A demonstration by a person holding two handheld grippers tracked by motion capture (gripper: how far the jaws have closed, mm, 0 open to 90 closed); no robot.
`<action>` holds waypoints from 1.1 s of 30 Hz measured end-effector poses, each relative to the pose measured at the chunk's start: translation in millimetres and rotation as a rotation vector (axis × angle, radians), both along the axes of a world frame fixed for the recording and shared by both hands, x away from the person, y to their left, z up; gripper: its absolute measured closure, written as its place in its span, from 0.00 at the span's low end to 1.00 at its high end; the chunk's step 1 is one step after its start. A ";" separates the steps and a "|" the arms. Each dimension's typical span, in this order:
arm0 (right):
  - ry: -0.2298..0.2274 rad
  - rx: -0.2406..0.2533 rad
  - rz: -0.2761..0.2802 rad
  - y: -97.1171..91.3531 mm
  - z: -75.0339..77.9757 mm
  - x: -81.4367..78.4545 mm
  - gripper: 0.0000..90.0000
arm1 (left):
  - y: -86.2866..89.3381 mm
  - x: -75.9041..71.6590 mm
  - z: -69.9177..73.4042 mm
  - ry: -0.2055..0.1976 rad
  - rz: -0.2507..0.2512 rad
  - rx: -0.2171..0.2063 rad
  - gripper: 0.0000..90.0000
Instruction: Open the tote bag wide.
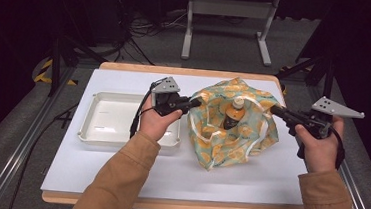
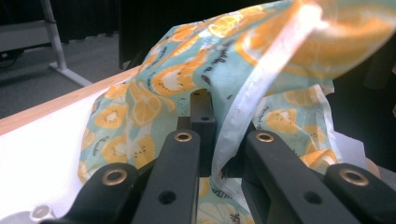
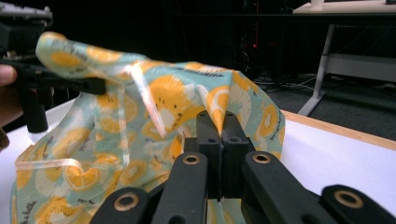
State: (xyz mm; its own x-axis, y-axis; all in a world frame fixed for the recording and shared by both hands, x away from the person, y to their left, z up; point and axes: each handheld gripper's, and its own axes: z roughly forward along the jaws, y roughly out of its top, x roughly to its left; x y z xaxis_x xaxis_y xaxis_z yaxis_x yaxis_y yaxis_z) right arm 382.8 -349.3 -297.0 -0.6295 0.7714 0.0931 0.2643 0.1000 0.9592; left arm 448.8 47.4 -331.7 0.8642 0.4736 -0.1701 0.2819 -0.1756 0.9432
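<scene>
A teal bag (image 1: 231,138) printed with orange slices stands on the white table top (image 1: 168,173), its mouth held wide. Inside it stands a dark bottle (image 1: 234,113) with an orange cap. My left gripper (image 1: 197,102) is shut on the bag's left rim, and my right gripper (image 1: 275,110) is shut on its right rim. In the left gripper view the bag's clear-edged rim (image 2: 233,121) runs down between the black jaws of the left gripper (image 2: 219,140). In the right gripper view the right gripper (image 3: 220,135) pinches a fold of the bag (image 3: 140,121), and the left gripper (image 3: 100,86) holds the far side.
A shallow white tray (image 1: 88,117) lies left of the bag, under my left hand. The table's wooden edge (image 1: 186,71) runs along the back. A white metal stand (image 1: 228,10) and cables are on the floor beyond.
</scene>
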 end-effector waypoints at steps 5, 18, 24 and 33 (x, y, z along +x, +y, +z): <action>0.010 0.026 -0.003 -4.8 2.0 8.3 1.00 | 1.9 5.3 -0.3 0.004 0.010 -0.003 0.96; 0.033 0.068 -0.029 -11.6 -1.3 37.3 1.00 | 5.5 20.8 -5.9 0.019 0.045 -0.018 0.96; 0.033 0.052 -0.040 -9.4 -2.3 47.3 1.00 | 6.9 25.9 -10.2 0.023 0.085 -0.020 0.96; 0.049 0.032 -0.076 -9.3 -11.6 62.9 1.00 | 5.0 33.4 -19.0 0.024 0.123 0.002 0.94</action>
